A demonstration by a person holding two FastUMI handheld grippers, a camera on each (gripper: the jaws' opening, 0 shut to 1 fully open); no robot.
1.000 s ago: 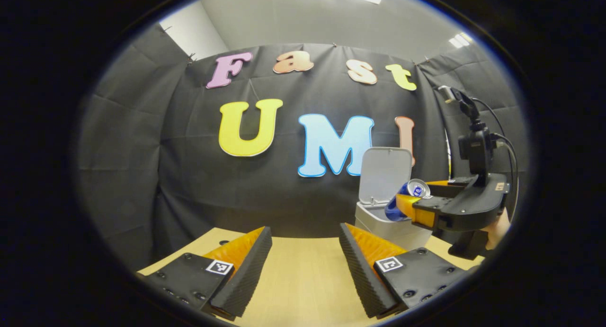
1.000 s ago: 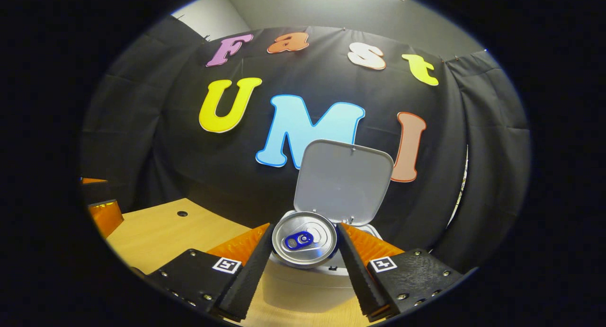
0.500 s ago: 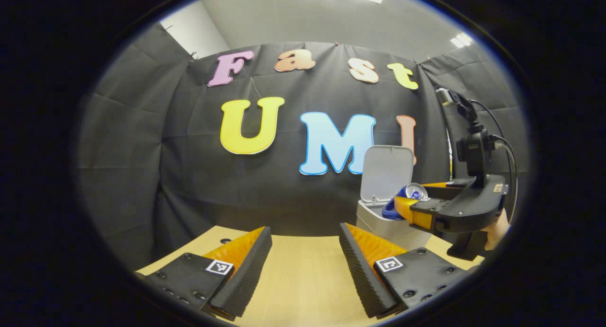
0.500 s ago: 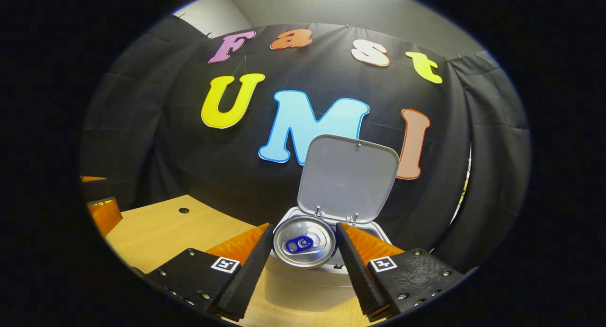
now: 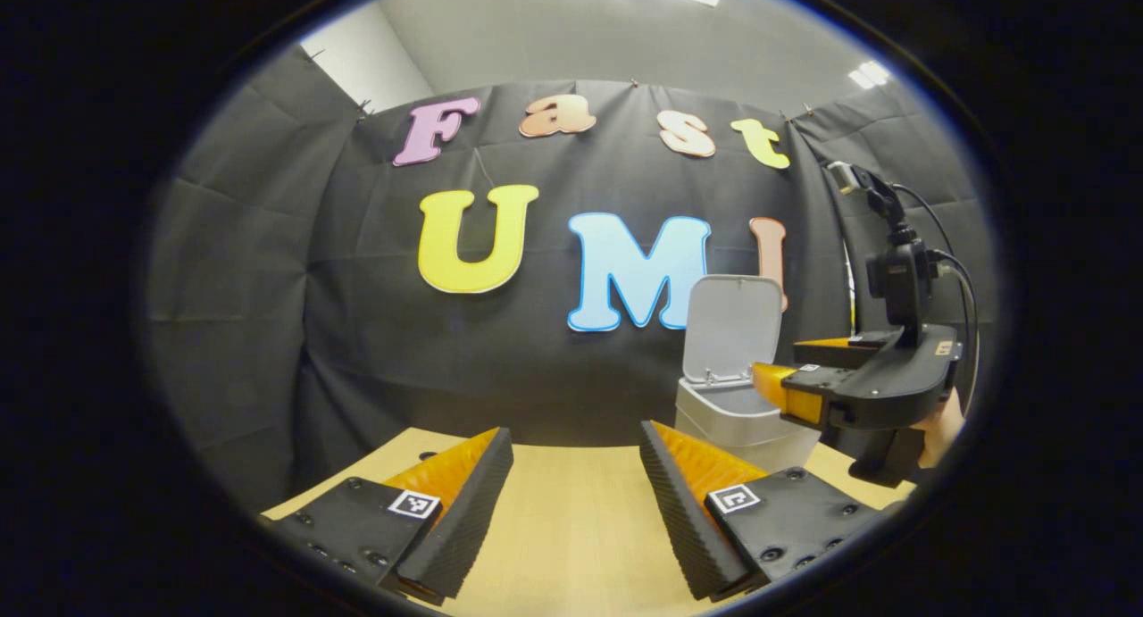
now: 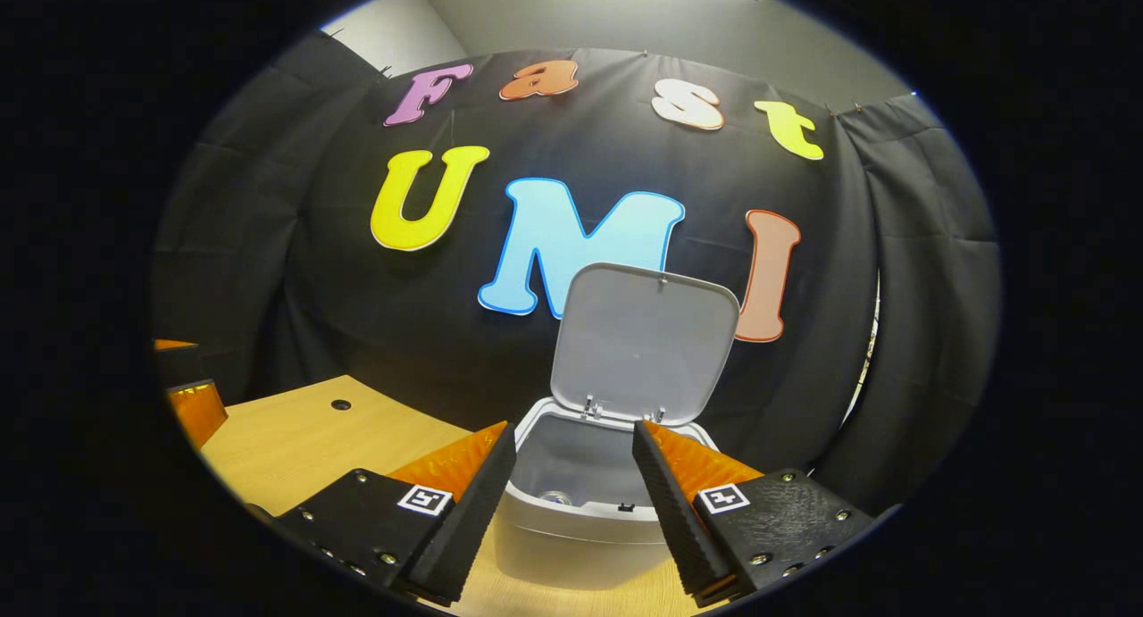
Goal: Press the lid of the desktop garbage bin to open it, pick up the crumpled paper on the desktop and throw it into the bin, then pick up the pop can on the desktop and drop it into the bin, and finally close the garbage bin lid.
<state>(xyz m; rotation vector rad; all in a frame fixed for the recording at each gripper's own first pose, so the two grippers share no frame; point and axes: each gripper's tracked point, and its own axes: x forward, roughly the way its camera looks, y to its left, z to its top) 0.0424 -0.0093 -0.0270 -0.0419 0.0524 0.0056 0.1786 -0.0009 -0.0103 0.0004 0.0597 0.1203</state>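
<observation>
- One garbage bin (image 6: 580, 519) is sitting on the wooden desktop (image 6: 295, 438) against the black cloth wall (image 6: 295, 269), its lid (image 6: 645, 345) standing upright at the 12 o'clock side of the opening.
- The right gripper (image 6: 571, 474) is hovering over the bin's mouth with its jaws spread and nothing between them.
- One pop can (image 6: 555, 498) is lying deep inside the bin, just its rim glinting, at about 7 o'clock within the cavity.
- The left gripper (image 5: 571, 487) is hanging released above bare desktop (image 5: 571, 528), gripping nothing.
- The left gripper view is showing the right gripper (image 5: 775, 387) from the side at 3 o'clock, with a hand (image 5: 939, 434) behind it, partly masking the bin (image 5: 732, 416) and lid (image 5: 728, 318).
- One small hole (image 6: 340, 404) is showing in the desktop at 9 o'clock.
</observation>
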